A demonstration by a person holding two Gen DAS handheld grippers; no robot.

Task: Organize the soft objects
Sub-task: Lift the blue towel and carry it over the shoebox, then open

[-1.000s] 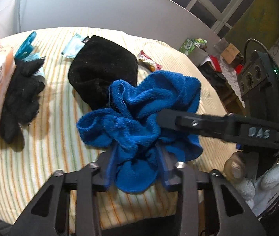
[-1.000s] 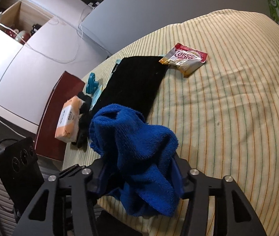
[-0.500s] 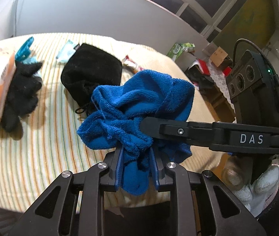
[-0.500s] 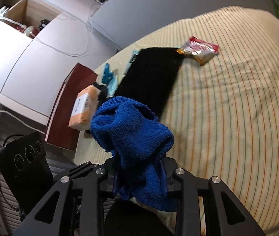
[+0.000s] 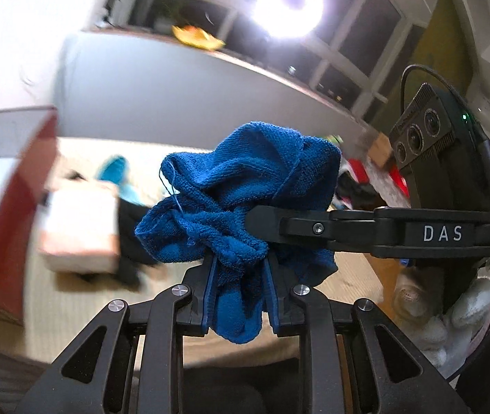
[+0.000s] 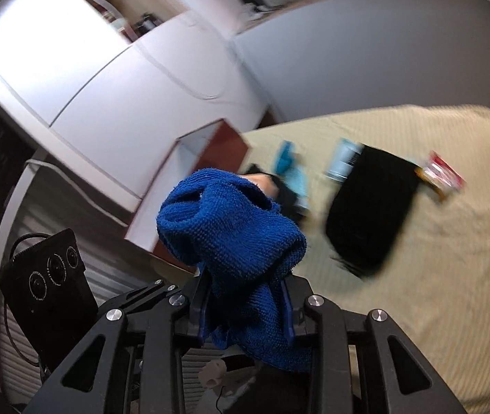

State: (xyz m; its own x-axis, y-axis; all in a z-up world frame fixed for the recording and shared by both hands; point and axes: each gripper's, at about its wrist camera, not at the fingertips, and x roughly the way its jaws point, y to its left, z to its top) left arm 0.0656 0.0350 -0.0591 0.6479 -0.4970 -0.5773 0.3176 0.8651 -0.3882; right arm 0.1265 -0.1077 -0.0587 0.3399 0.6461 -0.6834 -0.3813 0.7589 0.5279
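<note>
Lifting the blue towel (image 5: 241, 203) clear of the striped bed (image 6: 434, 276), we are now carrying it bunched above that bed, left gripper (image 5: 238, 296) and right gripper (image 6: 245, 307) both narrowly clamped on its folds.

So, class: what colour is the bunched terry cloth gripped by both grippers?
Deep blue terry cloth; clearest in the left wrist view.

"DAS" in white on the right gripper (image 5: 260, 220)
</note>
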